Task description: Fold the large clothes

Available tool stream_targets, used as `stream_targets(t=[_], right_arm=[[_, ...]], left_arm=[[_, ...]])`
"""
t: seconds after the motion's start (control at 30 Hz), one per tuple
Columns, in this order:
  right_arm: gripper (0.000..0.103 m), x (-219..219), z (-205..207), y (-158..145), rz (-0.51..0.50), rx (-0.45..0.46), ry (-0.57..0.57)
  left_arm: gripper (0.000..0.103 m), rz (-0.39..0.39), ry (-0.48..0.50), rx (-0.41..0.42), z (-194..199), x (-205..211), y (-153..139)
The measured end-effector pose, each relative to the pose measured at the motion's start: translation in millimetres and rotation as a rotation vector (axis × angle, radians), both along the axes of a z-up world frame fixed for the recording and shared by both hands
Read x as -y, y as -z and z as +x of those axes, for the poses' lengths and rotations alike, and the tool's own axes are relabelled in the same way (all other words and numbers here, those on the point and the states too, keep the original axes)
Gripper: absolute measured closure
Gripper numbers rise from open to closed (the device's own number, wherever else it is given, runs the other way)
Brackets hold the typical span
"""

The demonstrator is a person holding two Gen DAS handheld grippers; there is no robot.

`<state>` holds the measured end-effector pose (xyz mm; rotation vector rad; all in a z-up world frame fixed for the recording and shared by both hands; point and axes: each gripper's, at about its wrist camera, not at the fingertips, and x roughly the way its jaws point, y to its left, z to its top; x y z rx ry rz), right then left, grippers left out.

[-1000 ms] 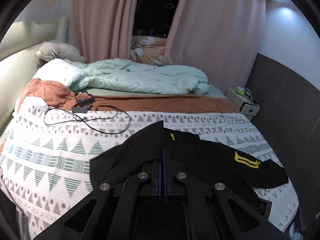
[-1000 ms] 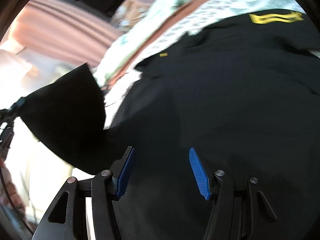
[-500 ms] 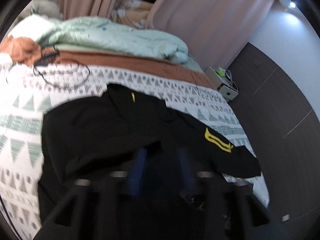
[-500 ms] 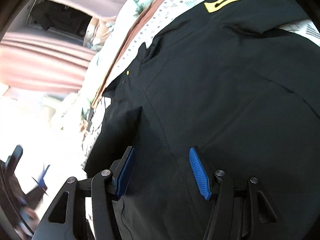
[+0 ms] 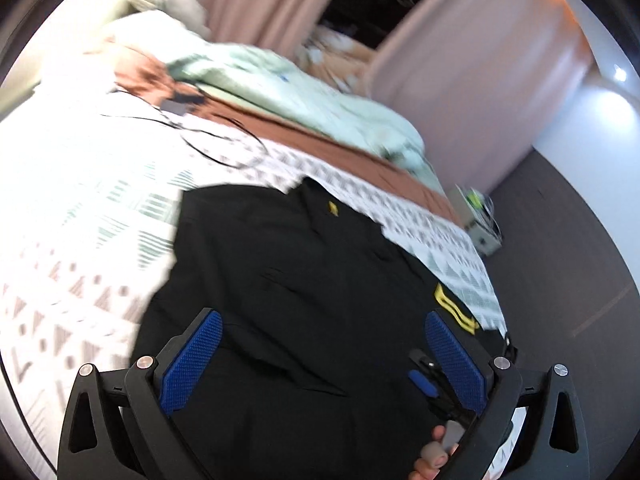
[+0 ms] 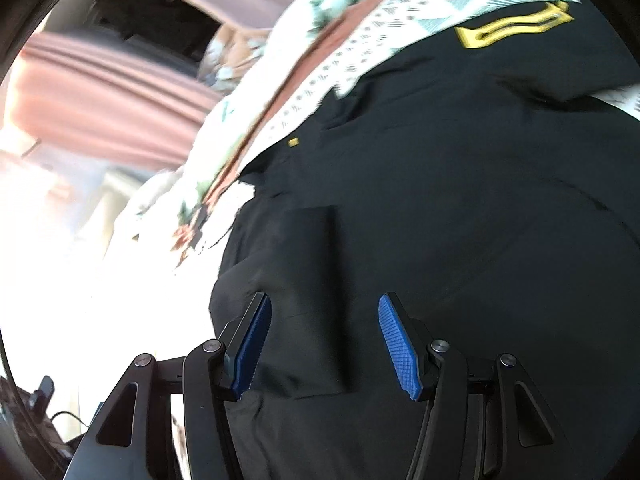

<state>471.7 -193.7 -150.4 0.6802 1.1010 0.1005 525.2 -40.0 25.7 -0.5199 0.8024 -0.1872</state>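
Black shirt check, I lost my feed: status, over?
Left claw open, right claw open, both over cloth. Black shirt spread on patterned bedspread, unfolded. Black cable beyond collar, clear.

The shirt lies on the bed; behind it, apparently, a quilt.

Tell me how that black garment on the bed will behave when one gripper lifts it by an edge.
The black garment will likely drape and sag rather than hold its shape: it lies in soft creases, with one flap already folded over on itself. It looks thin, so probably light for its spread. On the patterned bedspread it may drag and bunch when pulled sideways.
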Motion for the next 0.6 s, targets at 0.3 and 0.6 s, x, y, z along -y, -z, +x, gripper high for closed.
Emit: stream_targets(t=[0.3, 0.6], right_arm=[[0.046, -70.8, 7.9, -1.7, -0.095, 0.044, -0.188], [0.046, -130.0, 15.6, 15.2, -0.226, 0.049, -0.358]], left_arm=[[0.001, -0.041, -0.165, 0.020, -25.6, -56.3, 21.0], [0.021, -0.116, -0.201, -0.056, -11.6, -79.6, 89.1]])
